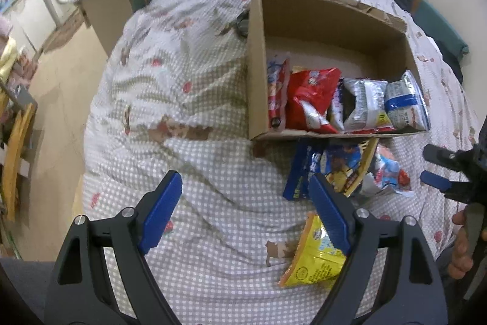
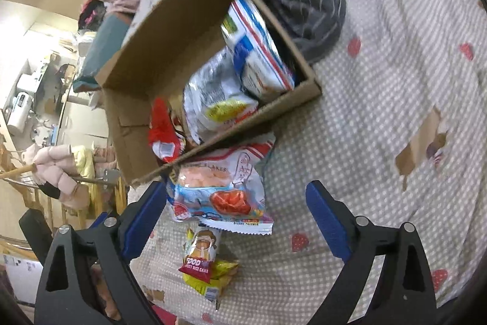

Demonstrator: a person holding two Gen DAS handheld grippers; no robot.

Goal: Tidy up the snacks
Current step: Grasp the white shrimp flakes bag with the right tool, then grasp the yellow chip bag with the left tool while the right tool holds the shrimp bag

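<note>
Snack packets fill the near end of the open brown cardboard box (image 1: 257, 75) on the checked bedspread (image 1: 188, 154): a red crisp bag (image 1: 307, 99), a silver packet (image 1: 363, 105) and a white-and-blue packet (image 1: 404, 104) stand side by side. Only the left wrist view shows a blue packet (image 1: 299, 172) just outside the box's near wall and a yellow packet (image 1: 313, 258) beside the wide-spread left gripper (image 1: 243, 209), which holds nothing. It also shows the right gripper (image 1: 432, 169) at the edge of the frame. Only the right wrist view shows a dark grey striped cloth (image 2: 304, 8) bunched against the box's far side. There a pale prawn-flake bag (image 2: 219, 188) leans on the box, with a small rice-cake packet (image 2: 201, 252) below it, both lying between the right gripper's parted, empty fingers.
</note>
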